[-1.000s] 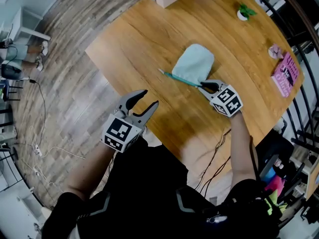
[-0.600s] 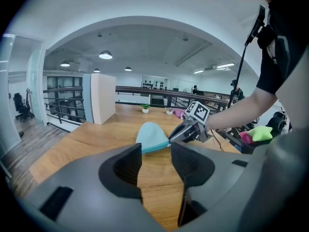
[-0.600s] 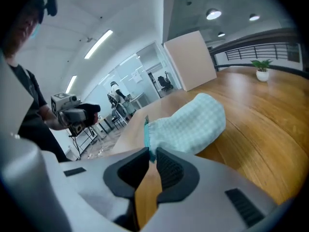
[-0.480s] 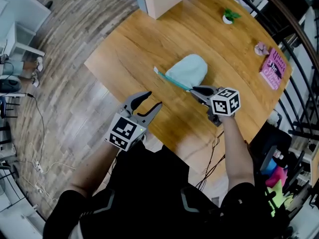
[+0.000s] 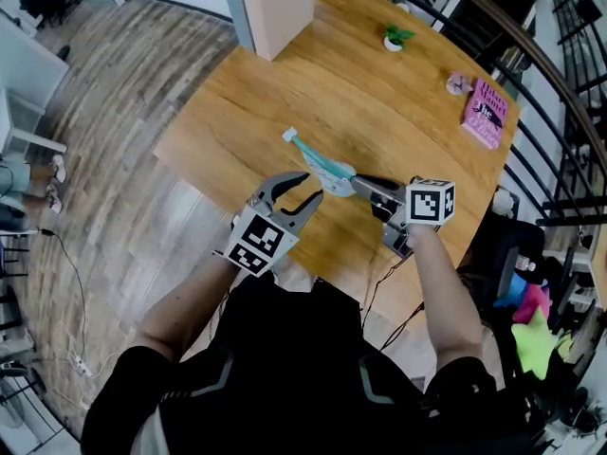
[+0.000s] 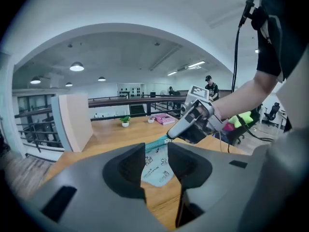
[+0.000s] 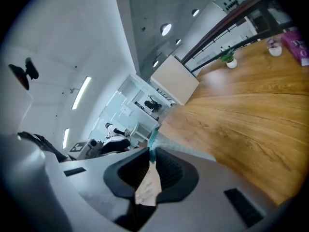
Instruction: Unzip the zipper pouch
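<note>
A pale teal zipper pouch [image 5: 318, 164] hangs in the air over the wooden table [image 5: 379, 102], edge-on, with its teal zipper band along the top. My right gripper [image 5: 358, 185] is shut on its right end; in the right gripper view the fabric [image 7: 148, 185] is pinched between the jaws. My left gripper [image 5: 308, 188] sits just below and left of the pouch, and its jaws are closing. In the left gripper view the pouch [image 6: 157, 166] shows in the gap between the jaws, and the pads do not press on it.
A tall beige block [image 5: 275, 8] stands at the table's far left. At the far side are a small potted plant [image 5: 394, 38], a pink book [image 5: 486, 112] and a small pink item [image 5: 458, 83]. A railing runs behind the table, and its near edge lies below my grippers.
The right gripper has lifted the pouch off the table and drawn it toward me. The left gripper has come up to the pouch and its jaws have narrowed.
</note>
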Motion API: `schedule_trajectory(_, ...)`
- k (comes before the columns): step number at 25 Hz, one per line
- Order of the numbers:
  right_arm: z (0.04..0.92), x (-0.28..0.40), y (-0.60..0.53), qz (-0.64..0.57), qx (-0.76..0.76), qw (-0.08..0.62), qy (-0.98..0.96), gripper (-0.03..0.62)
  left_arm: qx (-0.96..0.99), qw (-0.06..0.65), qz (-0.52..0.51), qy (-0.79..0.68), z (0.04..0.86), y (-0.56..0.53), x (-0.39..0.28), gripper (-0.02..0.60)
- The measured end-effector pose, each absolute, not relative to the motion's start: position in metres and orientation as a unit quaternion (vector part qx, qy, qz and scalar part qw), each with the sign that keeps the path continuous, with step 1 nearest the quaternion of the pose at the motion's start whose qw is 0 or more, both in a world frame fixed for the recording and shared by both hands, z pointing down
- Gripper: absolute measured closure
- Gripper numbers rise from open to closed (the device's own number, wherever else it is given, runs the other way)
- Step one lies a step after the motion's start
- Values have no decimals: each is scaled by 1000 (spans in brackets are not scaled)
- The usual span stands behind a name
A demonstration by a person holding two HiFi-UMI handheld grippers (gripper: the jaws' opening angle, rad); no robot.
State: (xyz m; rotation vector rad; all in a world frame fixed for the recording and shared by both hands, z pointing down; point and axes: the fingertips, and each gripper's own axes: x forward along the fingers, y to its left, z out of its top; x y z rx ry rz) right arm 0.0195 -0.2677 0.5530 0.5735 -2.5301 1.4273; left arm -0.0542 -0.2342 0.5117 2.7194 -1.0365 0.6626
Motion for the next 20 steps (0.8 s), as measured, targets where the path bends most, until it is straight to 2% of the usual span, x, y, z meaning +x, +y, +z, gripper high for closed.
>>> schedule_trajectory(8,497,20,-245,509,212,11,-834,545,940,-44,226,-253,487,-220,-10,419)
schedule_trajectory(20,476,46,-235,550,299,-45,-779,546,941,-177,222,-183,466,-205,23,419)
